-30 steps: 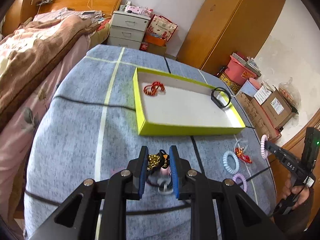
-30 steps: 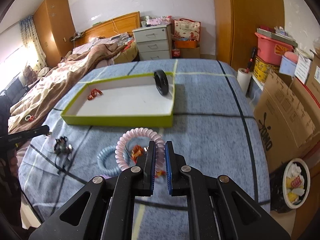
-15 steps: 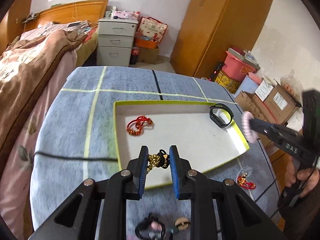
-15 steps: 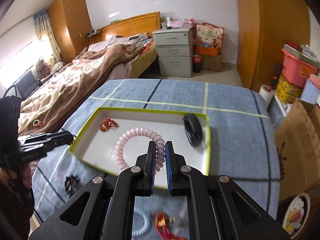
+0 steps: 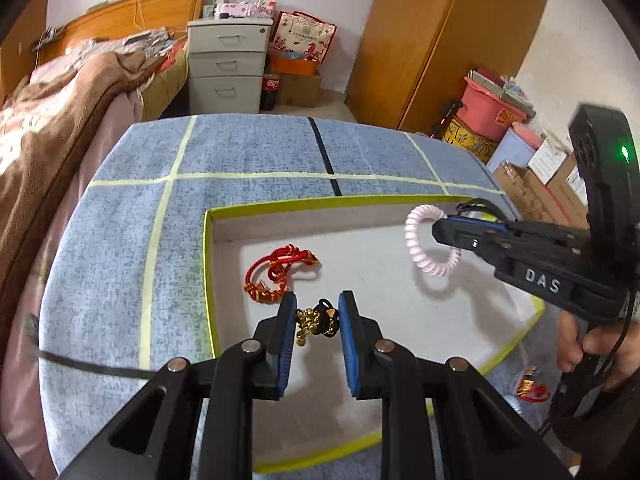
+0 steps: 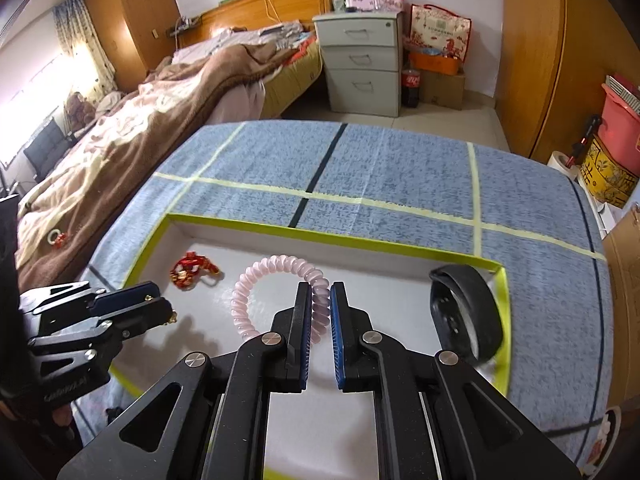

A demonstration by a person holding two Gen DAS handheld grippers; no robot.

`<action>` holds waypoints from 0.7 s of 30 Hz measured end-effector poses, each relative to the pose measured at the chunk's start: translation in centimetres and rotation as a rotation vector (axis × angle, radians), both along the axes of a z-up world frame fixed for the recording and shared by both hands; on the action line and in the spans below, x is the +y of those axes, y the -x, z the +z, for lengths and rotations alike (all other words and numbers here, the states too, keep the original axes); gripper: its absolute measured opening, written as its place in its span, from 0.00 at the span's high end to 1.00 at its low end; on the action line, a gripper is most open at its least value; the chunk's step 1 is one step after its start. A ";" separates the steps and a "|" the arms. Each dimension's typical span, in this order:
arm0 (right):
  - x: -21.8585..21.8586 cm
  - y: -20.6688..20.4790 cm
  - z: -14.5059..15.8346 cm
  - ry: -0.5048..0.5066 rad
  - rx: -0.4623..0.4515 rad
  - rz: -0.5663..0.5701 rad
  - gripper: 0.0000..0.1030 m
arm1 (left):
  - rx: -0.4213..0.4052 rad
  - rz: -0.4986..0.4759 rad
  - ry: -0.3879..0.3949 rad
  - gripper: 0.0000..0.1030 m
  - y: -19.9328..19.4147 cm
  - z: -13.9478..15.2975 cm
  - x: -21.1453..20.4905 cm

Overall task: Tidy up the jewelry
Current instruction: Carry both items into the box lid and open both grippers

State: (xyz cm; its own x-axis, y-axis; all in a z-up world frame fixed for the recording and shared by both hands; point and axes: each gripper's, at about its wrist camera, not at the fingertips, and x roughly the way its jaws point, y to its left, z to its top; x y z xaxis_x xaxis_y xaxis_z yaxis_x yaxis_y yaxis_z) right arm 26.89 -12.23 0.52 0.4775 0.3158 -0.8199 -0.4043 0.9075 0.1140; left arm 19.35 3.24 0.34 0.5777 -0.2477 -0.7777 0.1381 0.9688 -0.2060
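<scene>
Right now both tools hang over the shallow white tray with the lime-green rim (image 5: pixel 208 264), each carrying a piece. The left gripper (image 5: pixel 318 314) has its blue pads drawn in on a small black-and-gold charm bracelet (image 5: pixel 316 320), which sits bunched between the fingertips with a gold bead dangling just below; the tray floor lies directly beneath it, near the tray's left wall. Just ahead and a little to the left of those tips rests a red knotted cord bracelet with gold beads (image 5: pixel 276 276), already lying in the tray. The right gripper (image 6: pixel 320 308) is pressed nearly together on a pale pink spiral coil hair tie (image 6: pixel 272 292), pinching one side of the loop so that the ring stands out forward and to the left of the tips, its plane roughly flat over the tray floor; from the left wrist view the same coil (image 5: pixel 430 244) hangs clear above the white surface and casts a shadow on it. To the right of the right tool, against the tray's right wall, stands a black rubber wristband (image 6: pixel 466 312) on edge. Both loads seem already above the tray, so the coming move probably turns on a short descent and a release; the left one looks lower and closer to the floor. On the blue-grey cloth with pale stripes (image 5: pixel 120 240), outside the tray's near right corner, another red-and-gold trinket (image 5: pixel 530 386) waits.
</scene>
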 end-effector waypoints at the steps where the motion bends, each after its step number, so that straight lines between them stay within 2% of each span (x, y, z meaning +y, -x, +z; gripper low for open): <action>1: 0.1 -0.2 -0.3 0.010 0.001 -0.001 0.91 | 0.005 -0.001 -0.006 0.78 -0.1 -0.2 0.0; 10: 0.4 -1.4 -1.5 0.050 0.020 -0.003 0.91 | 0.039 0.008 -0.013 0.78 -1.0 -1.3 0.2; 21: 0.7 -1.8 -2.4 0.070 0.039 -0.006 0.91 | 0.037 0.016 -0.020 0.78 -1.3 -1.5 0.2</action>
